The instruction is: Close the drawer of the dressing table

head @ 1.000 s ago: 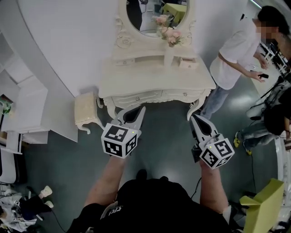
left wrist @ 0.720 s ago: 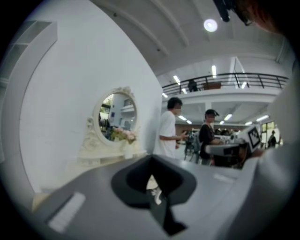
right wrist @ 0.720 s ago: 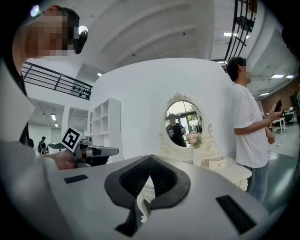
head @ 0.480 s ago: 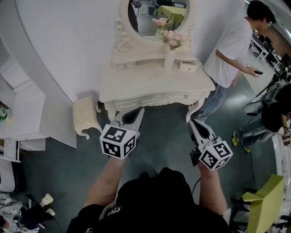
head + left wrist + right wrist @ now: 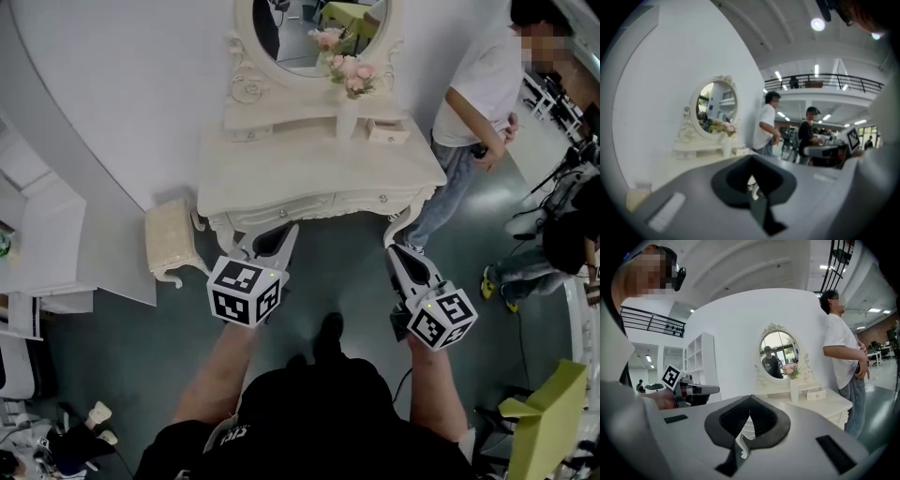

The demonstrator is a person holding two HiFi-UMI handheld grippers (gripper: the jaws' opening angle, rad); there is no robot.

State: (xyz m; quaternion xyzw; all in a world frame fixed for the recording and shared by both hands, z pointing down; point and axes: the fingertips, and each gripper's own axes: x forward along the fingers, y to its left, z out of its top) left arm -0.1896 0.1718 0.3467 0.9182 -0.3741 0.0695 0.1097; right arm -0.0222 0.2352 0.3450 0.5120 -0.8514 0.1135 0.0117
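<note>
Overhead lamps (image 5: 817, 24) light everything brightly; fisheye corners go dark, foreground seemingly soft.

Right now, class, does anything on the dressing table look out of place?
Yes: the small drawer on the right of the dressing table's upper tier juts forward, while the matching left drawer sits flush.

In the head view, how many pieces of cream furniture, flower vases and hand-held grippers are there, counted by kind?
Cream carved dressing table: 1
Cream cushioned stool: 1
White vase with pink flowers: 1
Hand-held grippers: 2, the left gripper and the right gripper
Total: 5
</note>
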